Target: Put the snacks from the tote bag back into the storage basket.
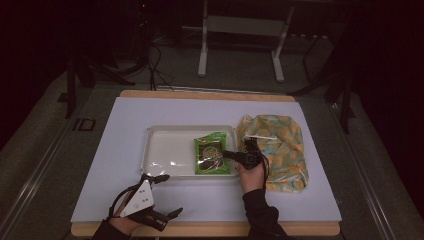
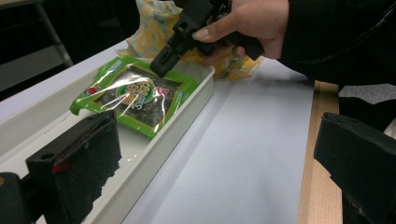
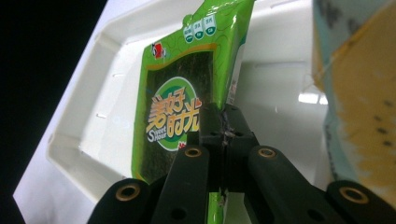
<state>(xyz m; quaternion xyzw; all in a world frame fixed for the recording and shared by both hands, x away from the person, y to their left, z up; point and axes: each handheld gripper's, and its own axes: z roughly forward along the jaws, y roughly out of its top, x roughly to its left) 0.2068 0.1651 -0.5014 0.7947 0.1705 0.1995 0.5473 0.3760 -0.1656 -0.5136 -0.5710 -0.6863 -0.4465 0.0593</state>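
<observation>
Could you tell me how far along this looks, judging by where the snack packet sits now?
Done: the green seaweed packet lies in the white tray, at its right end. In hand: the right gripper is shut on the packet's edge, not yet released. The left gripper is open beside the tray's near edge. Left: probably letting go; the yellow patterned bag lies beside the tray.

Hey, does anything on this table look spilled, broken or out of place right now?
Nothing looks spilled or damaged. The green seaweed packet lies in the white tray, with the right gripper shut on its edge. The yellow patterned bag lies crumpled beside the tray, which seems normal for soft packaging. The left gripper is open near the table's front edge.
</observation>
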